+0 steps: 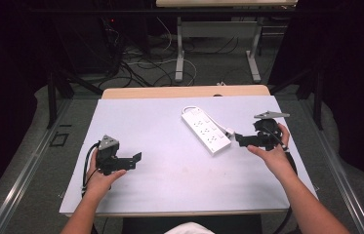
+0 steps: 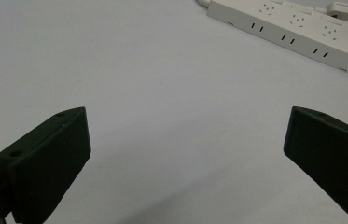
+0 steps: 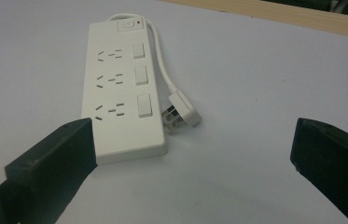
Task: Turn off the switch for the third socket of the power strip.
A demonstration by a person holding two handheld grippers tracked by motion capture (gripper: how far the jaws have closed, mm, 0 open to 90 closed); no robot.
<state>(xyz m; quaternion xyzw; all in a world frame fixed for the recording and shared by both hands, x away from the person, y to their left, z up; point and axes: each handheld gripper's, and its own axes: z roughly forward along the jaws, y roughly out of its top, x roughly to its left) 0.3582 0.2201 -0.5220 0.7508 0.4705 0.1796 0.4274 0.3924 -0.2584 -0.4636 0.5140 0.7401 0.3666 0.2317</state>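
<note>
While the white power strip lies flat, my right gripper sits just beside its plug, wide open and empty, my left gripper likewise, well apart.

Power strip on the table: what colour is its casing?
White; the power strip shows best in the right gripper view.

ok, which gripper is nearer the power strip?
Right. The right gripper sits open just off the near end of the power strip, beside its plug. The left gripper is open, well away across the mat.
</note>
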